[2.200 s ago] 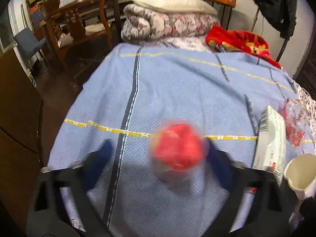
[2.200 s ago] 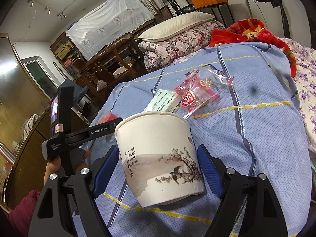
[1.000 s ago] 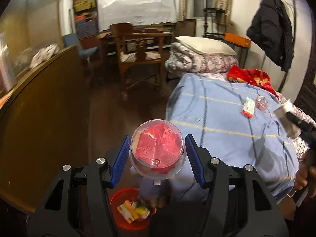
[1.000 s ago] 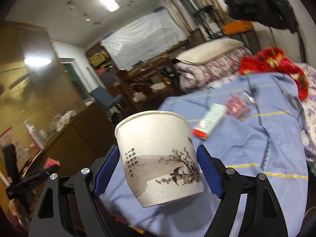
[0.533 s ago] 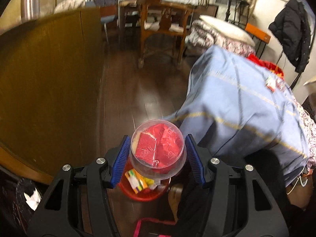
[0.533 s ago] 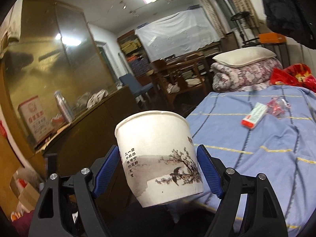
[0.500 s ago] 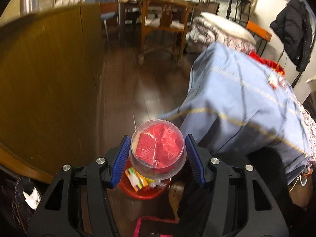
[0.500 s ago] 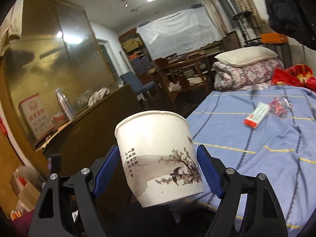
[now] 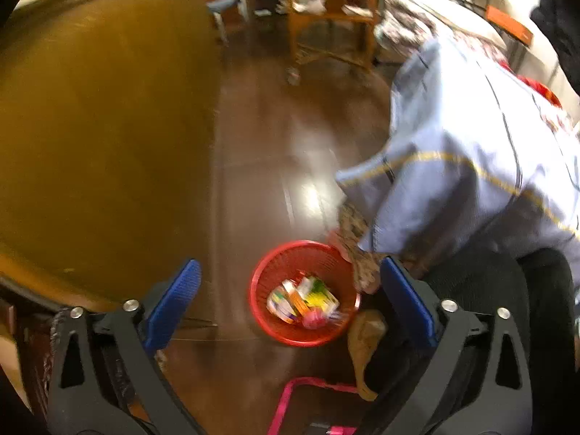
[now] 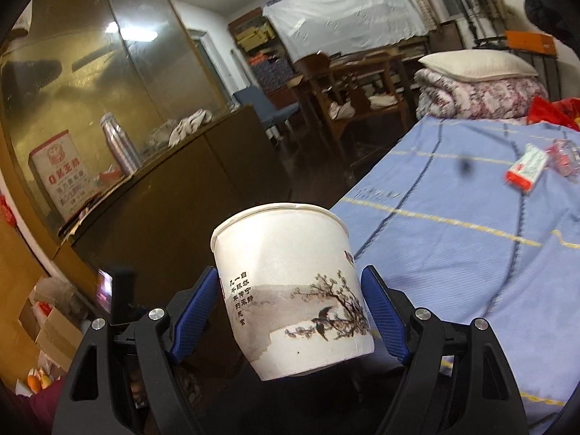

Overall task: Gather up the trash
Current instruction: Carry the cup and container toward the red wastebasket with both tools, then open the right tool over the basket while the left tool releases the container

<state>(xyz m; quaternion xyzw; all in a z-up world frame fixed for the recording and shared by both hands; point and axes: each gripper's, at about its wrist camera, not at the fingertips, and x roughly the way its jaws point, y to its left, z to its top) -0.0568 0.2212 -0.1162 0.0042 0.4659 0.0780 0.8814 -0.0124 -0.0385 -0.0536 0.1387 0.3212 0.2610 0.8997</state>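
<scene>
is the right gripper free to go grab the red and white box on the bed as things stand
Probably not yet: the right gripper is shut on the paper cup, so its jaws are full. The red and white box lies uncovered on the blue sheet.

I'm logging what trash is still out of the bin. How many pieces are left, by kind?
Paper cup, held in the right gripper: 1
Small red-and-white box on the bed: 1
Clear wrapper beside it: 1
Total: 3

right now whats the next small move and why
Probably swing the right gripper over the red basket and release the paper cup it clamps. The left gripper has just opened, empty, above that basket, where other trash already lies.
</scene>
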